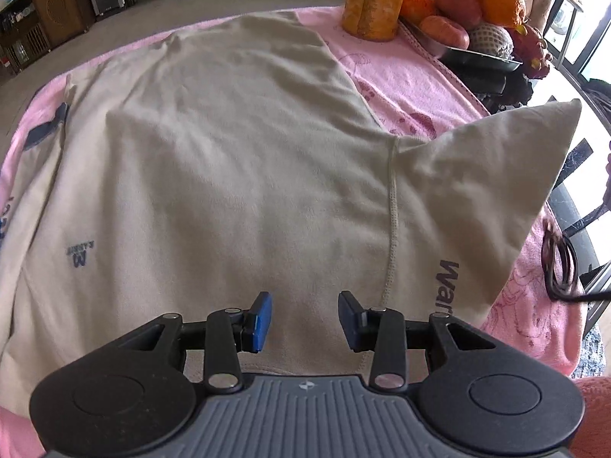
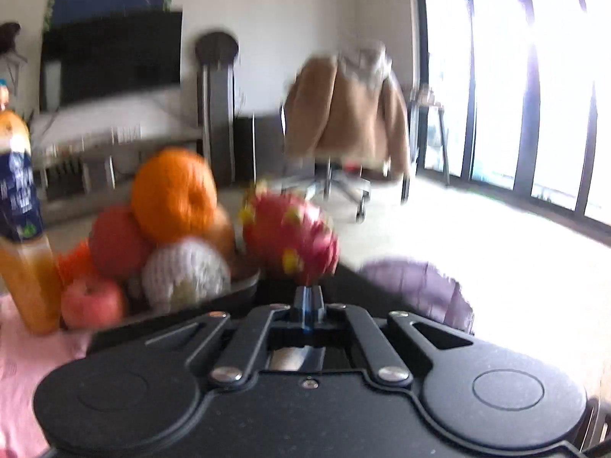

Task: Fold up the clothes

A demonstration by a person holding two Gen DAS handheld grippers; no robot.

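Spreading flat, a cream cotton T-shirt (image 1: 229, 152) was overhung by the released left tool (image 1: 304, 318); its raised sleeve (image 1: 496, 198) risked flopping back, the right tool (image 2: 307, 297) being clenched empty.

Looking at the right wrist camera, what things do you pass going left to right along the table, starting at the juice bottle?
Juice bottle → red apple → white netted fruit → dragon fruit → purple object, too blurred to identify.
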